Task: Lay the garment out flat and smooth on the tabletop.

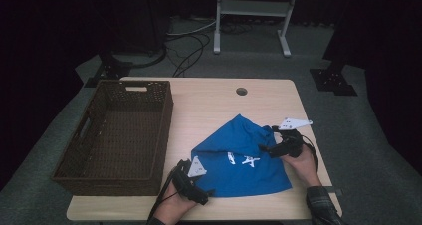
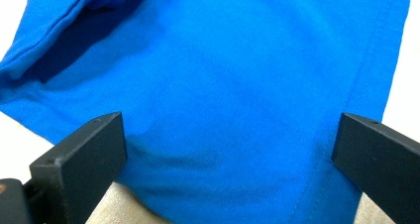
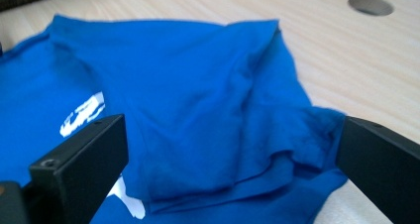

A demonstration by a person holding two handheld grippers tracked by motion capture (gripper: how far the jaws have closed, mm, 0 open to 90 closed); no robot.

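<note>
Tongs in both hands stand released over a blue T-shirt (image 1: 239,158) lying part-folded on the desk (image 1: 209,98), to the right of a dark wicker basket (image 1: 117,135). Left tongs (image 1: 203,199) sit at the shirt's near corner on the side toward the basket, jaws wide with the hem flat between them and no pad pressing cloth. Right tongs (image 1: 263,148) hover at the shirt's edge on the side away from the basket, beside a bunched fold (image 3: 277,144), jaws equally wide and gripping nothing.

White lettering (image 1: 244,160) shows on the upper layer, and one flap is already laid over toward the garment's middle. Folding looks midway: the cloth is doubled but rumpled, not yet a neat packet, and the basket holds nothing.

Next, each pair of tongs would need to close on an edge, catching every layer, then lift and carry it across evenly; a shallow bite would likely let the lower layer slip.
</note>
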